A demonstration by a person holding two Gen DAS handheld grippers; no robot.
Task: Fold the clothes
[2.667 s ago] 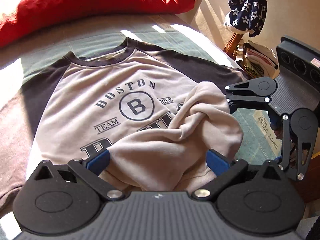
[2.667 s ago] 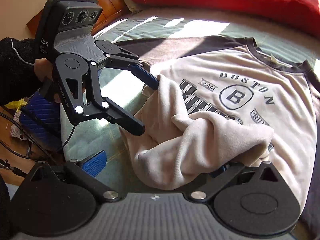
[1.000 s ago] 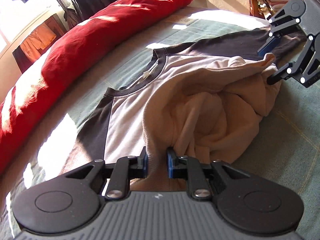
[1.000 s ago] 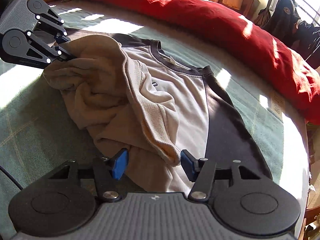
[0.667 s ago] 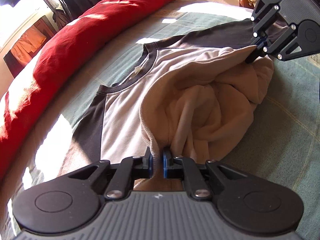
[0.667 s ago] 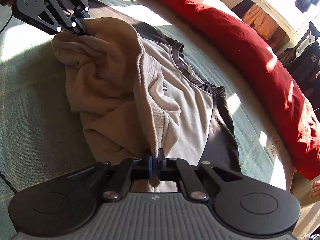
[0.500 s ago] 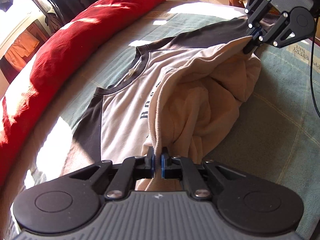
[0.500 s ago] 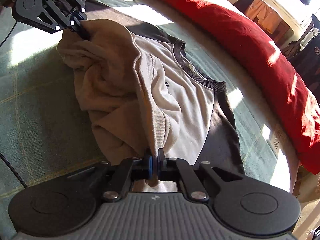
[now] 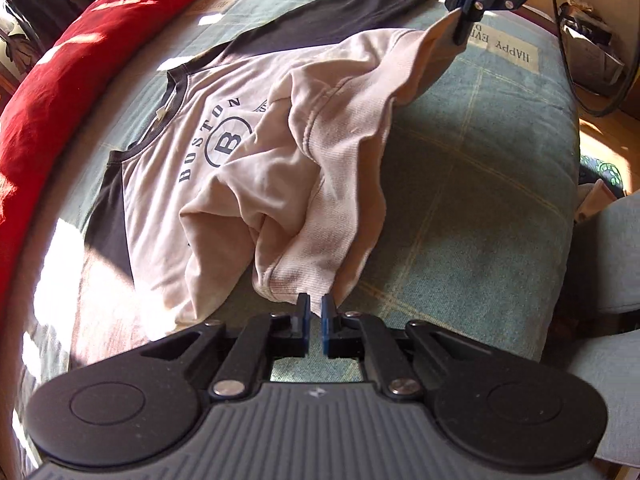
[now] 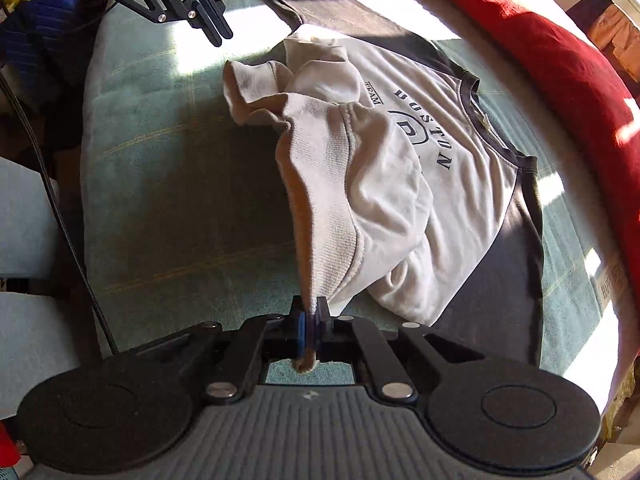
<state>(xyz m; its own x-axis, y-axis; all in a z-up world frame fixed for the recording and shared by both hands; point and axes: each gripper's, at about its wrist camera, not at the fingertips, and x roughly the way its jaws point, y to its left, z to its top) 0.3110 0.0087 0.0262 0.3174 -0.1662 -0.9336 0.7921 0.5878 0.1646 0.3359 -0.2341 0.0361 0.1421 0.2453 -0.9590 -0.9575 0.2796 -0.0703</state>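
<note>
**Left wrist view: hem lifted over a bare stretch of bed**

One sweatshirt (image 9: 168, 216) lies chest-up on the green checked blanket (image 9: 460, 200), with its hem (image 10: 320, 208) raised. The near half of the blanket, out to its rounded edge, is open. One red cushion (image 9: 60, 80) lines the far side. The print reads "BOSTON", "B" and "TEAM", and a blanket label (image 9: 508, 50) reads "HAPPY EVE". Of the two grippers, the right gripper (image 10: 308, 332) pinches the hem. The left gripper (image 9: 315, 322) is nearly closed at the hem; I cannot tell if it grips
</note>
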